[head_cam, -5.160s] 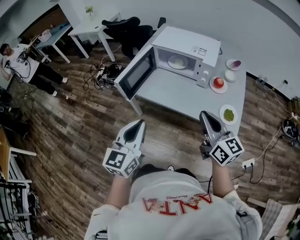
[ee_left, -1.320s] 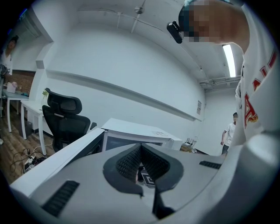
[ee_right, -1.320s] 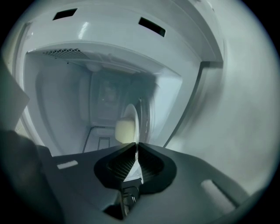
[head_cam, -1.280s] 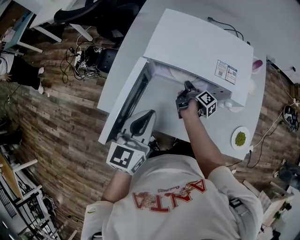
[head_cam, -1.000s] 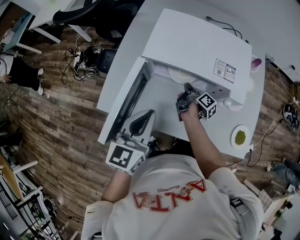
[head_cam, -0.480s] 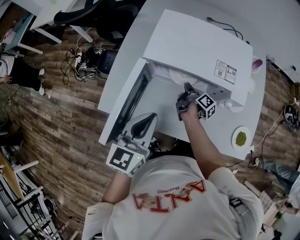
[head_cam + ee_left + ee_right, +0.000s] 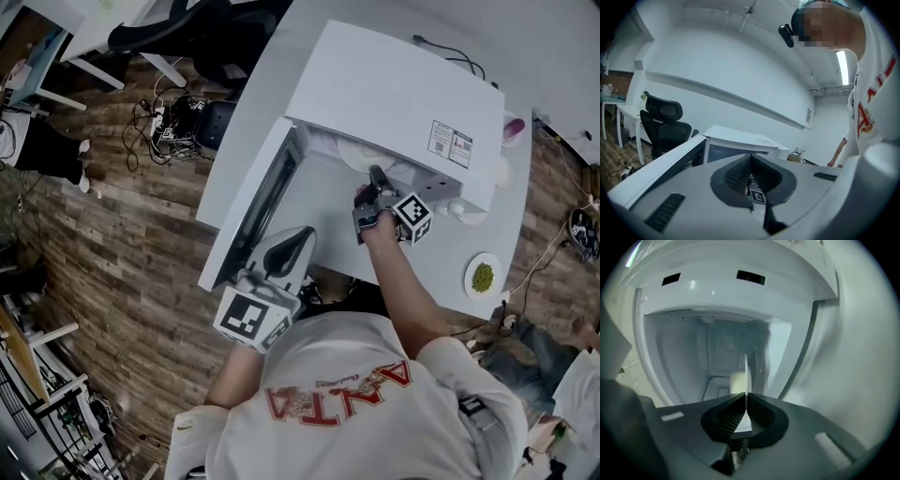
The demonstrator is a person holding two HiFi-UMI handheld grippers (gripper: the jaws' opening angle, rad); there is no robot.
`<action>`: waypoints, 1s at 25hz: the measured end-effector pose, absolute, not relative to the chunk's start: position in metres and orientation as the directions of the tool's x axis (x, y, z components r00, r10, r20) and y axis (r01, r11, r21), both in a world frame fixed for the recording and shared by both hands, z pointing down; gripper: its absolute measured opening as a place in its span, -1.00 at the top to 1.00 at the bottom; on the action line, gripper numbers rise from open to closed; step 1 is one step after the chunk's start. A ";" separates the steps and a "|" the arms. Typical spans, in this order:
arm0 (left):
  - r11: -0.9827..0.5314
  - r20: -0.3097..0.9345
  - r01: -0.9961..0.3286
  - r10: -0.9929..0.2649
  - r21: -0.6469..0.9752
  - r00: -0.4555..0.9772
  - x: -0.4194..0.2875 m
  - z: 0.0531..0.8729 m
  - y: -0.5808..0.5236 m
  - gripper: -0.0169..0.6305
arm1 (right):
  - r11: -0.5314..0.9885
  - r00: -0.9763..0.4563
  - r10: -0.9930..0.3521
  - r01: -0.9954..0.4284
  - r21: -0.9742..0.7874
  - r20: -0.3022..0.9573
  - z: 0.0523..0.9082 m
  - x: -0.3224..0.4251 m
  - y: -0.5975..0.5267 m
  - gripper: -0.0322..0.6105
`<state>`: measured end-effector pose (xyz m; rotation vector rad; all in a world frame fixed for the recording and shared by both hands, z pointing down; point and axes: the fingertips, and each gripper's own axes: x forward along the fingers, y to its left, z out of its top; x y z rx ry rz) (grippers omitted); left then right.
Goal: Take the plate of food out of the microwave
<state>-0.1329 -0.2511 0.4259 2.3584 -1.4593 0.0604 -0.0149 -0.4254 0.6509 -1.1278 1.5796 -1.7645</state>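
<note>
The white microwave (image 7: 394,94) stands on the white table with its door (image 7: 248,197) swung open to the left. A white plate (image 7: 361,155) shows at the cavity mouth. In the right gripper view the plate (image 7: 746,376) is edge-on, with pale food (image 7: 737,383) on it. My right gripper (image 7: 375,173) reaches into the opening. Its jaws have just been closing and now press on the plate's rim, as the right gripper (image 7: 745,397) shows in its own view. My left gripper (image 7: 298,234) hangs shut and empty by the door's near end, its tips meeting (image 7: 750,158).
A small plate of green food (image 7: 482,276) lies on the table (image 7: 441,272) right of my arm. A bowl (image 7: 514,129) sits beside the microwave's far right corner. A black chair (image 7: 202,28) and floor cables (image 7: 173,122) are at the left. A person's legs (image 7: 534,347) show at the lower right.
Since the oldest frame I have stepped up to the table and my right gripper has gone into the microwave mouth. Over the last second both grippers stay put; a person has walked in at lower right.
</note>
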 end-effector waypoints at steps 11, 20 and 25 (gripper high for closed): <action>-0.390 0.226 -0.872 -0.858 0.295 0.461 -0.140 0.425 -0.244 0.92 | -0.147 -0.522 -0.832 -0.119 -0.982 0.188 0.640 -0.008 -0.407 0.86; -0.422 0.196 -0.858 -0.852 0.293 0.486 -0.137 0.417 -0.232 0.92 | -0.113 -0.547 -0.822 -0.114 -0.987 0.157 0.612 -0.002 -0.375 0.85; -0.472 0.175 -0.832 -0.829 0.293 0.532 -0.126 0.410 -0.225 0.92 | -0.102 -0.563 -0.813 -0.108 -0.989 0.146 0.602 0.005 -0.339 0.85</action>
